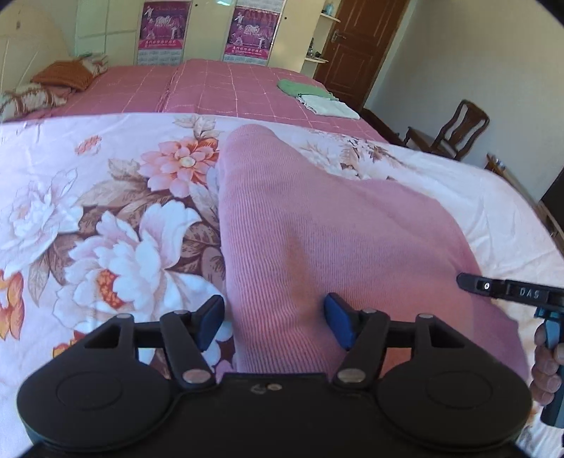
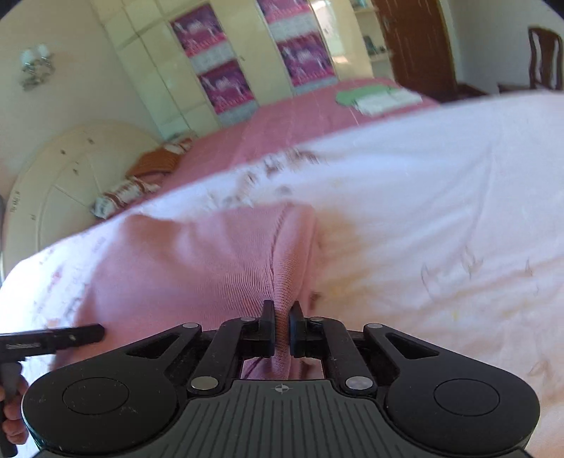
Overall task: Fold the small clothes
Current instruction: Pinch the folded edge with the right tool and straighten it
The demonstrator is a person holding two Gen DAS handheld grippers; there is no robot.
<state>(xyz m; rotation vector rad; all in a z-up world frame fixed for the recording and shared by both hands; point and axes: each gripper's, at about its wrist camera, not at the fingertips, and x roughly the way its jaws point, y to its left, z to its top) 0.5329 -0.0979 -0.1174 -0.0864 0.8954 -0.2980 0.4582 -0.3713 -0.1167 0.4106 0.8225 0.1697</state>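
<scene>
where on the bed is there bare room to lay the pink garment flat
Bare floral sheet lies left of the pink garment, bare white sheet right of it. The far corner is crowded by the green and white folded clothes.

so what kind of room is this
Most likely a home bedroom: a wide bed under a pink checked cover, pillows at its far end, tall pale wardrobe doors behind it, and a wooden chair by the door.

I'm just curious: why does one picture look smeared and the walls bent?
Right wrist view: motion blur smears the posters and sheet; the pink garment near the right gripper stays fairly sharp. Left wrist view: crisp, sunlit; the fisheye lens curves the bed edges.
</scene>
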